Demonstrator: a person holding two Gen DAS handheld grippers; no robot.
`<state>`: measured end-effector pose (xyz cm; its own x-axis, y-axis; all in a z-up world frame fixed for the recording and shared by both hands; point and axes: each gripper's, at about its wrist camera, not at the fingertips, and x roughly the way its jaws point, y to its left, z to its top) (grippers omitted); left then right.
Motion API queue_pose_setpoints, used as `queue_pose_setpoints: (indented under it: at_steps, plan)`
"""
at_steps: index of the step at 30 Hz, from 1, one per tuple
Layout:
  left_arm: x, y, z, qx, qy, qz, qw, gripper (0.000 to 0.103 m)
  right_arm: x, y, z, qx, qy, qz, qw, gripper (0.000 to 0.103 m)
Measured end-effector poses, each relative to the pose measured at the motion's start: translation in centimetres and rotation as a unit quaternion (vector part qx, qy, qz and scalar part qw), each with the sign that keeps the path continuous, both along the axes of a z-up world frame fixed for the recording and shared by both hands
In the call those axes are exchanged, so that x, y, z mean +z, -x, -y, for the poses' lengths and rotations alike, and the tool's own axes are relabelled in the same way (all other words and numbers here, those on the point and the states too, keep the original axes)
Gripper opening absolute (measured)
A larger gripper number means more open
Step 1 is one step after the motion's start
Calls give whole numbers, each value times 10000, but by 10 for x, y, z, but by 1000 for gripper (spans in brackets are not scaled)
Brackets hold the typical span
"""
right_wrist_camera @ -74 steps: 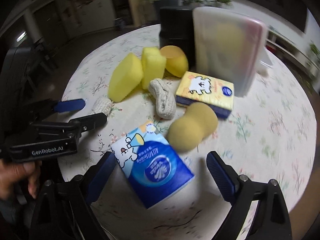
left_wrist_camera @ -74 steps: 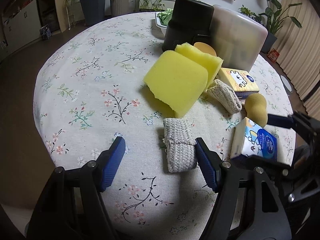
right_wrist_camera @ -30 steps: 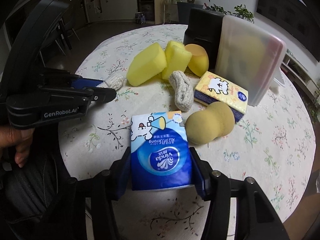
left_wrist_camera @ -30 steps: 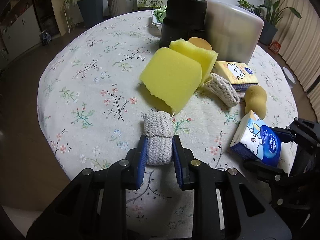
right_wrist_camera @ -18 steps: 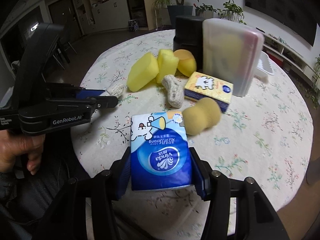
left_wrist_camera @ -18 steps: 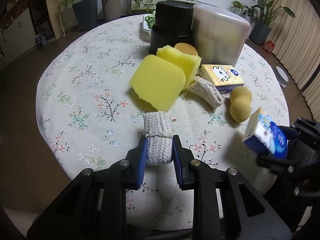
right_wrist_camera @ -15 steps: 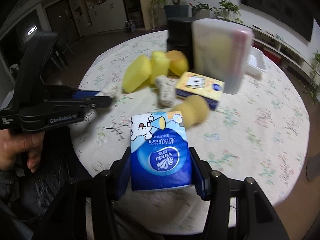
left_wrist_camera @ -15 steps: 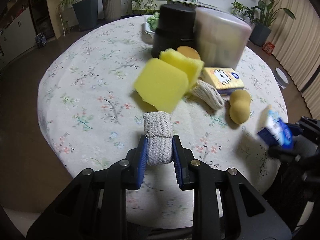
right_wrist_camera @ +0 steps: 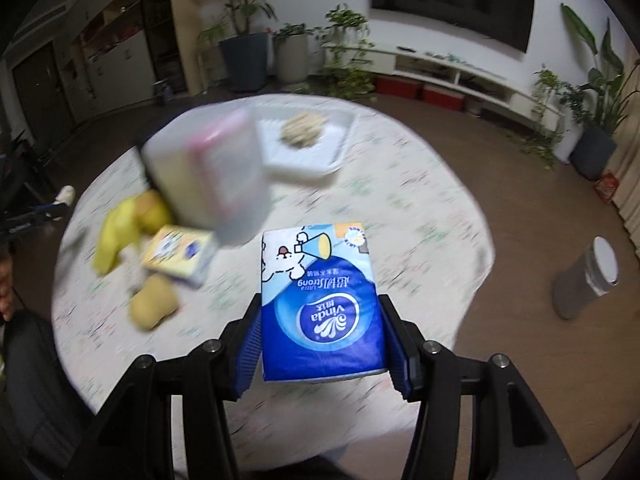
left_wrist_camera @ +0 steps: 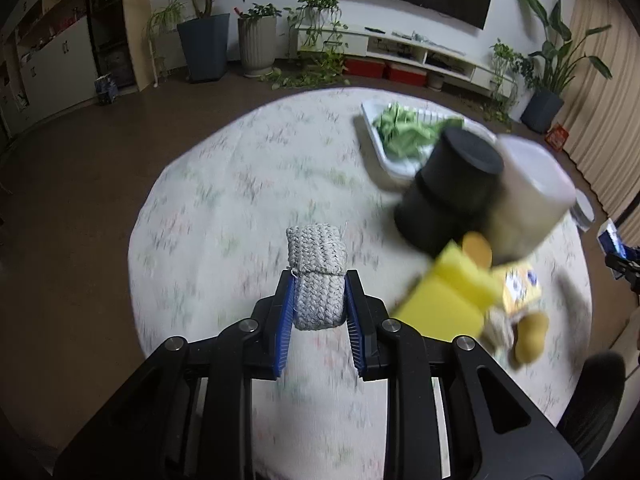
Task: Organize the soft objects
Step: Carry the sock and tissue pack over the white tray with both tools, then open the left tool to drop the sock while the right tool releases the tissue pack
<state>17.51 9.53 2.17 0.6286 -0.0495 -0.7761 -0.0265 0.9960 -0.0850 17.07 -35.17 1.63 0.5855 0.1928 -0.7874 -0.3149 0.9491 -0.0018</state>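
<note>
My left gripper is shut on a folded grey woven cloth, held above the floral table. My right gripper is shut on a blue and white tissue pack, also lifted off the table. Blurred on the table lie yellow sponges, a yellow tissue box, a tan gourd-shaped sponge and a second woven cloth. In the left wrist view the tissue pack and right gripper show small at the far right edge.
A black cylinder and a frosted plastic container stand together on the table. Behind them a white tray holds a beige bundle, and another white tray holds green cloth. A grey canister stands on the floor at the right.
Both grippers have risen and swung with their loads. The left view now looks over the far half of the table; the right view has swung toward the white tray and right table edge.
</note>
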Motion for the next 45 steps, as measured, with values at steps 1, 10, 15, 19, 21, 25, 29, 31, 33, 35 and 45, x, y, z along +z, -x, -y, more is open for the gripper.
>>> queue_pose_setpoints:
  at_steps: [1,10,15,19,21,25,29,31,33,35,45]
  plan:
    - [4,-12,0,-40,-44,39,10000,22,0,-11,4,-31,26,3,10000,56]
    - [34,-108,13,-470,-181,202,9985,22,5,-98,7,-78,187,-11,9998,56]
    - [42,-168,35,-977,-335,237,9944,22,8,-142,-2,20,242,-9,9997,56]
    - [42,-209,59,-1346,-424,186,9898,22,14,-181,-19,185,324,43,9993,56]
    - [40,-226,73,-1577,-497,187,9861,22,16,-192,-28,286,388,58,9988,56]
    - [37,-257,95,-1954,-366,134,9799,22,13,-217,-52,575,517,28,9970,56]
    - [26,-285,119,-2308,-371,-65,9723,22,-4,-231,-76,1001,610,-116,9930,56]
    - [17,-292,127,-2500,-386,-204,9672,22,-11,-234,-83,1173,600,-202,9911,56]
    - [5,-297,133,-2690,-412,-390,9615,22,-18,-235,-88,1306,567,-282,9894,56]
    - [-6,-298,136,-2829,-433,-504,9568,22,-24,-236,-90,1431,531,-345,9877,56]
    - [-38,-302,157,-3247,-425,-768,9417,24,-50,-239,-102,1610,739,-571,9825,56]
